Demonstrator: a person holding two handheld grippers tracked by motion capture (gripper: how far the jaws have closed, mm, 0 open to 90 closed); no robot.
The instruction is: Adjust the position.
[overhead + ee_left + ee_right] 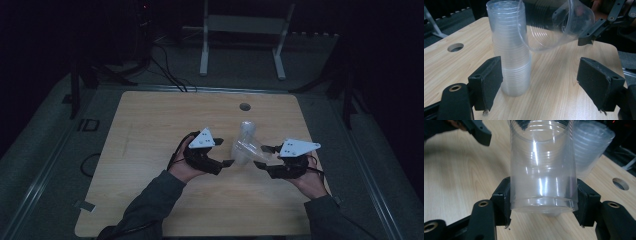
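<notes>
A: Where's the single clear cup (pixel 543 170) right now?

B: Clamped near its base between the jaws of the right gripper (pixel 543 206), lifted off the table and tipped on its side, its open mouth pointing left toward the stack of cups (pixel 511 50). The stack stands upright on the wooden table (pixel 150 130), mouth down, just beside that tipped rim.

A: And the left gripper (pixel 549 82)?

B: Jaws spread wide, holding nothing, set low on the near side of the stack with the stack's foot between them but untouched.

A: How would you expect the cup to handle?

B: Very light, thin-walled and slick, I'd judge. The wall will buckle under a hard squeeze, so the ribbed band near the base, where it's stiffest, looks like the sensible place to pinch, and gently.

A: And the stack?

B: Tall and narrow, likely to topple from a sideways nudge; steady it low. The cable hole (pixel 244 106) sits at the far edge, well apart
</notes>
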